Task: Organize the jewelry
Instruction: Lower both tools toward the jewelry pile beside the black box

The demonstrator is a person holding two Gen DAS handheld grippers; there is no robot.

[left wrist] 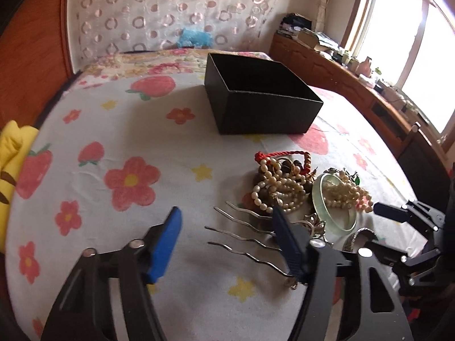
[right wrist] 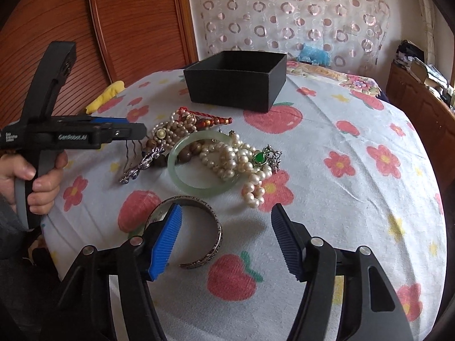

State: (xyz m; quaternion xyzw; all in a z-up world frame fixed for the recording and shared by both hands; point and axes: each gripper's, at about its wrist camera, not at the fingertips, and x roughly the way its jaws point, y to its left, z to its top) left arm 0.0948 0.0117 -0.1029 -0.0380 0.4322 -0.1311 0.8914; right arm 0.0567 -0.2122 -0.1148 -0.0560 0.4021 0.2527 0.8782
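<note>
An open black box (left wrist: 264, 110) stands on the bed, beyond a heap of jewelry. The heap holds pearl strands (left wrist: 278, 187), a red cord bracelet (left wrist: 284, 155), a pale jade bangle (right wrist: 199, 187) and a green pendant (right wrist: 259, 157). My left gripper (left wrist: 226, 213) is open low over a silver hair comb (left wrist: 241, 236); the prongs lie between its fingers, untouched by the pads. My right gripper (right wrist: 227, 207) is open over a carved silver bangle (right wrist: 212, 244). Its left finger hides part of the ring and the right finger stands well clear of it. Nothing is held.
The flowered sheet (right wrist: 355, 184) covers the bed. A yellow cushion (left wrist: 14, 156) lies at its left edge by the wooden headboard (right wrist: 136, 22). A cluttered wooden cabinet (left wrist: 341, 79) runs under the window on the right. A hand (right wrist: 42, 182) grips the left tool.
</note>
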